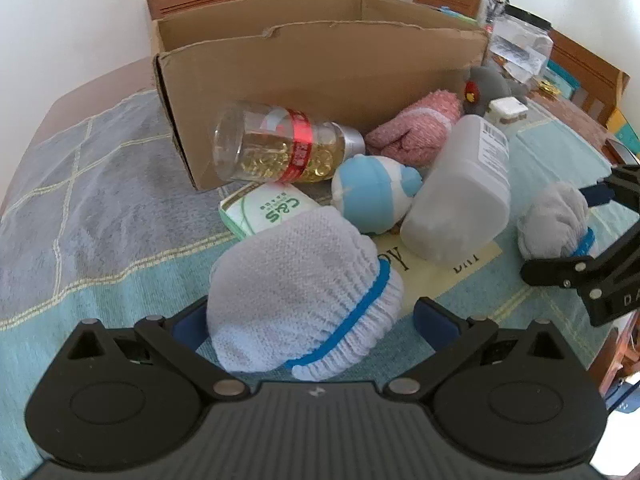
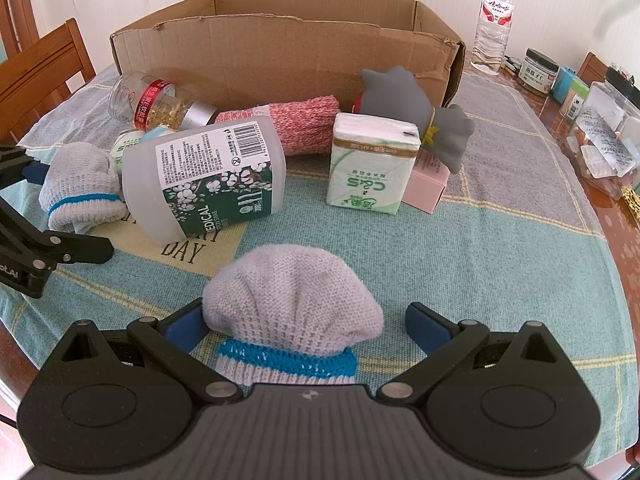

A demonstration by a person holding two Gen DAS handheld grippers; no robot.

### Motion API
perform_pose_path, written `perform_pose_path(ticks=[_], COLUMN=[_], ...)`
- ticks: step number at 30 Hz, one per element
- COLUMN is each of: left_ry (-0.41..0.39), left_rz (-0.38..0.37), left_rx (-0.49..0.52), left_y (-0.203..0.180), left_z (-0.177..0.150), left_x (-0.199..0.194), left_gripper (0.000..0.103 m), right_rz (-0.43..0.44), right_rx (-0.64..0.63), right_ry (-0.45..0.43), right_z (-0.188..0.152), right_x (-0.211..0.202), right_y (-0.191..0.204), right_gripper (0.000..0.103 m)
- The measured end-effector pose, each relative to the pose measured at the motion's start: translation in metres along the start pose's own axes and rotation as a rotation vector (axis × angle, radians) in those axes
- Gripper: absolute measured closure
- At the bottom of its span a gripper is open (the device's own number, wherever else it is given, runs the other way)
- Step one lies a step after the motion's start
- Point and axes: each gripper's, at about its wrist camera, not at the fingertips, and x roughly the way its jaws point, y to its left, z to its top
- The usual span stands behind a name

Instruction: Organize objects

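Two rolled grey knit gloves with blue bands lie on the tablecloth. My left gripper is open, its fingers on either side of one glove; that glove also shows in the right wrist view. My right gripper is open around the other glove, which also shows in the left wrist view. An open cardboard box stands behind the pile; it also shows in the left wrist view.
In front of the box lie a capsule jar, a white medical swab jar, a pink knit roll, tissue packs, a blue-white plush, a grey plush and a pink box. A water bottle and jars stand at right.
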Motion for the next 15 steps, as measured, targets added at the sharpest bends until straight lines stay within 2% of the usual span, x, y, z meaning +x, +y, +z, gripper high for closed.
perform_pose_path(ticks=[15], left_ry=[0.035], left_rz=[0.047], left_rx=[-0.080], left_y=[0.000], left_z=[0.014], left_x=[0.007], left_gripper=[0.001], right_rz=[-0.021], right_rx=[0.020], right_ry=[-0.006], right_z=[-0.002], right_x=[-0.001], right_y=[0.003], right_gripper=[0.000])
